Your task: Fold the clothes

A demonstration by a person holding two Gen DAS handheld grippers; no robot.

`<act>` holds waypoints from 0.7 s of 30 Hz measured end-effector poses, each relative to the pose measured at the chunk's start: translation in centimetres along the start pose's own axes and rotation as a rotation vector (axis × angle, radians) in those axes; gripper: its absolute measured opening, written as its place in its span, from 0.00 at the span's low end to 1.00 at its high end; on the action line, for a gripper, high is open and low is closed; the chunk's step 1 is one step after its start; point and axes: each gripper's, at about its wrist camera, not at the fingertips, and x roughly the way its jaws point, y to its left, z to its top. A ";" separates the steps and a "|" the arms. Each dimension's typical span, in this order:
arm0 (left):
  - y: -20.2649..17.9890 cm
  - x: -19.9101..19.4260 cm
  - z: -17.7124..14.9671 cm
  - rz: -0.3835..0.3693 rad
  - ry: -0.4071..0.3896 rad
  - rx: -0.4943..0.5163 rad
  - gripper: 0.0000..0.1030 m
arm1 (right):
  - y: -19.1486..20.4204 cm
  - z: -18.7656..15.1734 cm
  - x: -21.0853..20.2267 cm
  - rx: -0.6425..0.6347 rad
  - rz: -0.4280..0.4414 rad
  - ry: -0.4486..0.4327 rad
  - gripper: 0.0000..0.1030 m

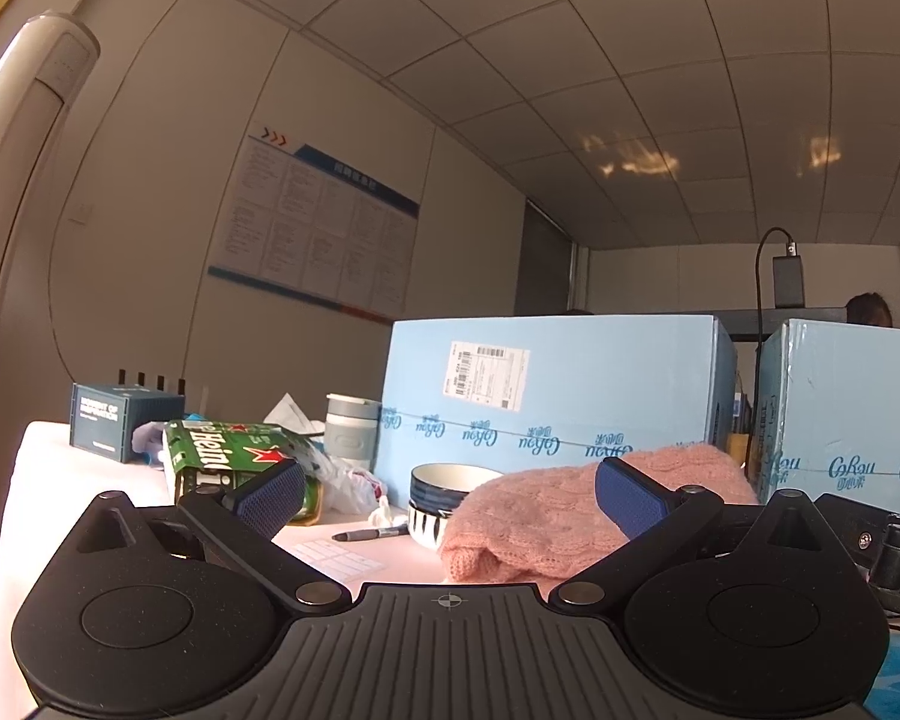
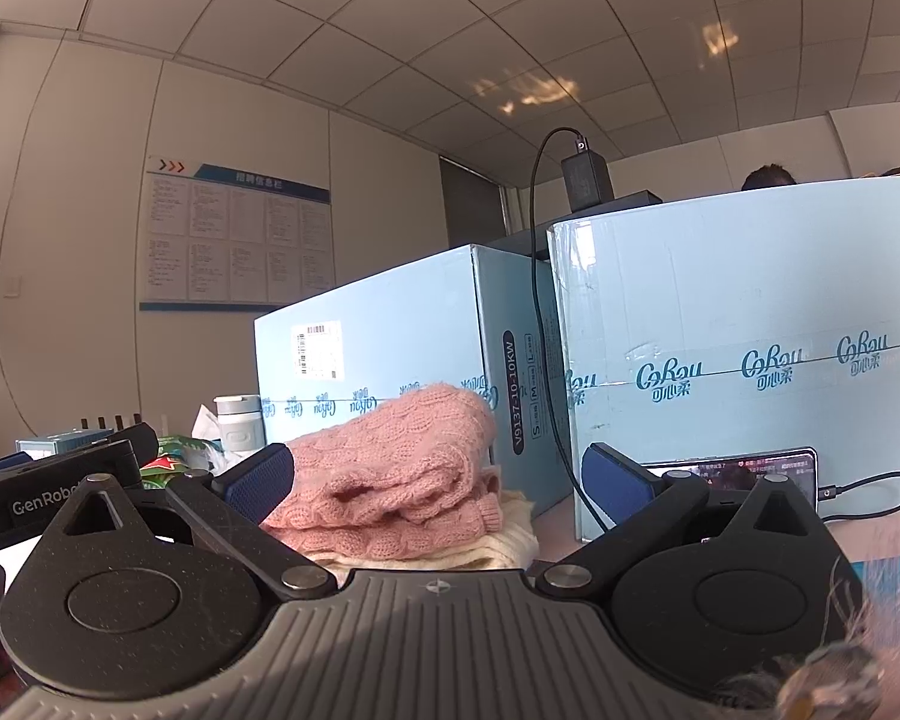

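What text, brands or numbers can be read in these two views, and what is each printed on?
"CoRou" and "可心柔": both light blue boxes.
"V9137-10-10KW": left blue box's end panel.
"Heine…", cut off: green carton.
"GenRobo…", cut off: left tool's body.
Wall notice board, shipping label, dark blue box, phone screen: too small or blurred.

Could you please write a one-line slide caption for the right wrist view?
Open right gripper faces a folded pink knit sweater stacked on a cream garment before blue cartons.
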 end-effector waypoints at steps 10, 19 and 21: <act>0.0 0.1 0.0 -0.001 0.011 0.008 1.00 | -0.2 0.0 0.0 0.007 -0.001 0.000 1.00; -0.1 0.2 0.0 -0.003 0.011 0.010 1.00 | -0.2 0.0 0.0 0.009 -0.004 0.001 1.00; -0.1 0.2 0.0 -0.003 0.009 0.010 1.00 | -0.2 0.0 0.0 0.009 -0.004 0.001 1.00</act>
